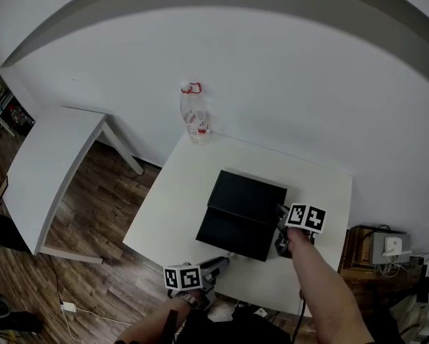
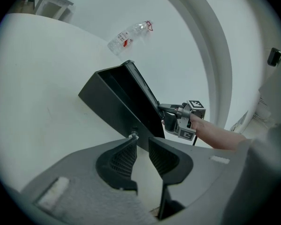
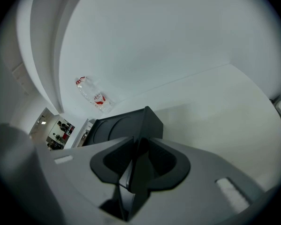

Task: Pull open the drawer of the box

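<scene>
Your left gripper (image 2: 141, 142) has its fingers spread a little. The drawer's small metal knob (image 2: 133, 135) sits just at the left finger's tip and is not pinched. Your right gripper (image 3: 140, 142) is pressed together on a thin black edge of the box (image 3: 124, 123), at the box's 4 o'clock in the head view. The box rests near the middle of the white table (image 1: 164, 192). A clear bottle (image 1: 193, 117) stands at its 11 o'clock, near the wall.

Label print on the clear plastic bottle (image 1: 194, 117), upper centre of the head view, is too small to read.
</scene>
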The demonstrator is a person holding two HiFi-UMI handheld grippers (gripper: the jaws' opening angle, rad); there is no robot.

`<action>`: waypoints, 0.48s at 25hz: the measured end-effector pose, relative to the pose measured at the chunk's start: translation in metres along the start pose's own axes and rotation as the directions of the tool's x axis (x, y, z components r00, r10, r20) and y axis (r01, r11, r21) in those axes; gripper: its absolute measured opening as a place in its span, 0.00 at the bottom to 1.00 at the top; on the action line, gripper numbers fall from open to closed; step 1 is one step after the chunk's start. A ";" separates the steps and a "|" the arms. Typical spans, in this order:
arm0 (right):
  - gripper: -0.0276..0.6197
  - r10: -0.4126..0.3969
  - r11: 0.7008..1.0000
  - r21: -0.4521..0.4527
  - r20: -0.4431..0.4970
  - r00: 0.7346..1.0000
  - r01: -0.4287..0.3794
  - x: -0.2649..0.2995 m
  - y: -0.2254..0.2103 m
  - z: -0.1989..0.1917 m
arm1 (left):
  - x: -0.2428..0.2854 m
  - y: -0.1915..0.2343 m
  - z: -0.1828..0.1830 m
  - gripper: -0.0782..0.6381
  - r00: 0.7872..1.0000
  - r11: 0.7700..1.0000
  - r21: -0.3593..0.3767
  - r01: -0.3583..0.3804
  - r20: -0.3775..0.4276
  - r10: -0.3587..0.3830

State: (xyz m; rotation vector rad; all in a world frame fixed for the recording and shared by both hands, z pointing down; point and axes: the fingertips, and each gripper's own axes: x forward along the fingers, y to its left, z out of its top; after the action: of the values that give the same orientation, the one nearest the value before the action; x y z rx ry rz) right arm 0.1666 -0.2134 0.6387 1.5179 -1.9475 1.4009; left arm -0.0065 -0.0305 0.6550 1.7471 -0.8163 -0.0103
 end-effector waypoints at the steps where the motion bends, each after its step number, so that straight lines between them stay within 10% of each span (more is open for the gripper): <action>1: 0.21 -0.004 1.000 0.000 0.001 1.000 0.004 0.000 0.000 0.000 | -0.003 -0.002 -0.002 0.22 1.000 1.000 0.001 0.010 -0.003 -0.010; 12: 0.30 0.054 0.998 0.022 0.057 0.997 -0.056 -0.012 -0.007 -0.008 | -0.068 -0.055 -0.019 0.11 0.974 0.971 0.107 0.213 -0.099 -0.203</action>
State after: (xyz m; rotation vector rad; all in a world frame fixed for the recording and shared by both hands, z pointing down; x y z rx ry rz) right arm 0.1745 -0.1997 0.6375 1.5419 -2.0276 1.4227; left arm -0.0226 0.0274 0.5887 1.9237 -0.5771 -0.0269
